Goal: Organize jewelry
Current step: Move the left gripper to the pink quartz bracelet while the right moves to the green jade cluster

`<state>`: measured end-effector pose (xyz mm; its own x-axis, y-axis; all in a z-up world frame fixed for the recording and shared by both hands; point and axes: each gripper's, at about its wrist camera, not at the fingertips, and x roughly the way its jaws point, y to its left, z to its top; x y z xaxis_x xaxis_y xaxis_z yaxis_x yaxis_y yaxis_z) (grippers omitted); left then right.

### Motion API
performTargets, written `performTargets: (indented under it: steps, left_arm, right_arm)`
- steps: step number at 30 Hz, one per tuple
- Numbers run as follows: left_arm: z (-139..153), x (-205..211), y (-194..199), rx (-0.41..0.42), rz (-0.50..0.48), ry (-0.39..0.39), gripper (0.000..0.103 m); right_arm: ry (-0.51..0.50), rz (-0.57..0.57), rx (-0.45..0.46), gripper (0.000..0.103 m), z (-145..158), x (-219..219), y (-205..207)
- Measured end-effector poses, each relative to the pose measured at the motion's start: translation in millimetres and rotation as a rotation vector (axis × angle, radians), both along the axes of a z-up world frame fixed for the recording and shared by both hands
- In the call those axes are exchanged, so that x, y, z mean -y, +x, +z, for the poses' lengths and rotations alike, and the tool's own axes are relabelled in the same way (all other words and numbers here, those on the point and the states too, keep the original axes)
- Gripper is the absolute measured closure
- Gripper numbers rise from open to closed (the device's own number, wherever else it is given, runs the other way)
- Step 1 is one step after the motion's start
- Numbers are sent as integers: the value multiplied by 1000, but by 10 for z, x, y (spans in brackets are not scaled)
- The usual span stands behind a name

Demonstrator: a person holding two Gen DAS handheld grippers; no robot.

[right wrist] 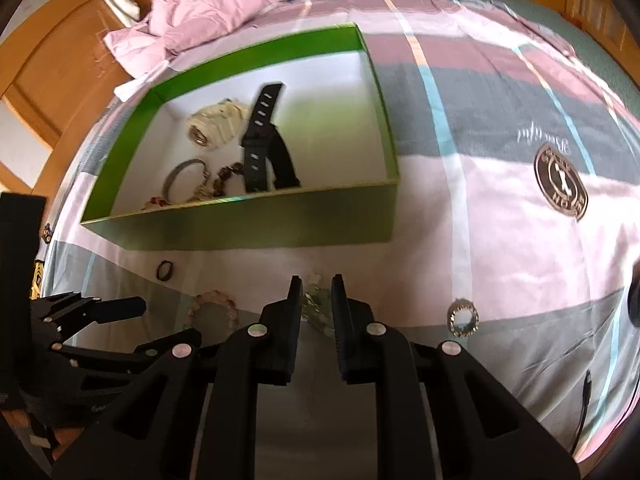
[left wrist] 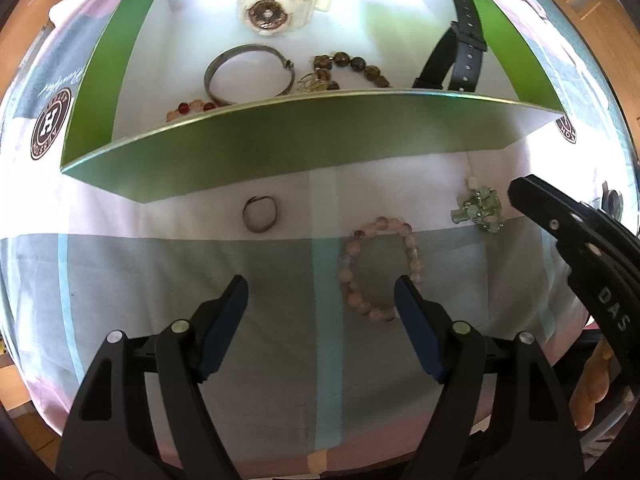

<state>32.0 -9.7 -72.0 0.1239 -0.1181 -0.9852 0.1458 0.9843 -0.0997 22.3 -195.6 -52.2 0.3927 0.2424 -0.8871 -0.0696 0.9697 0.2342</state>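
Note:
A green box (left wrist: 280,152) (right wrist: 256,228) lies on the bed with a white watch (left wrist: 272,8), a black watch (left wrist: 460,56), a metal bangle (left wrist: 246,76) and a brown bead bracelet (left wrist: 352,66) inside. On the bedsheet in front of it lie a dark ring (left wrist: 260,214) (right wrist: 165,270), a pink bead bracelet (left wrist: 380,268) (right wrist: 216,304) and a pale green bead piece (left wrist: 478,208) (right wrist: 316,300). My left gripper (left wrist: 320,296) is open, its right finger touching the pink bracelet. My right gripper (right wrist: 316,296) is narrowly open around the green piece, not closed on it.
A round sparkly brooch (right wrist: 463,317) lies on the sheet to the right. A pink duvet (right wrist: 208,12) is bunched behind the box. A black cable (right wrist: 586,396) lies at the right. Wooden furniture (right wrist: 52,68) stands beyond the bed.

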Motion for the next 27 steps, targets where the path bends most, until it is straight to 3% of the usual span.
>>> performTargets:
  steps: [7,27]
  left_arm:
    - [-74,105,16,-3,-11,52,28]
    - [-184,485,-52,41,-59,111,24]
  right_arm:
    - [4,4,-16,56,-43,-23,-8]
    - [-41,10,-53,55,-170,-57,4]
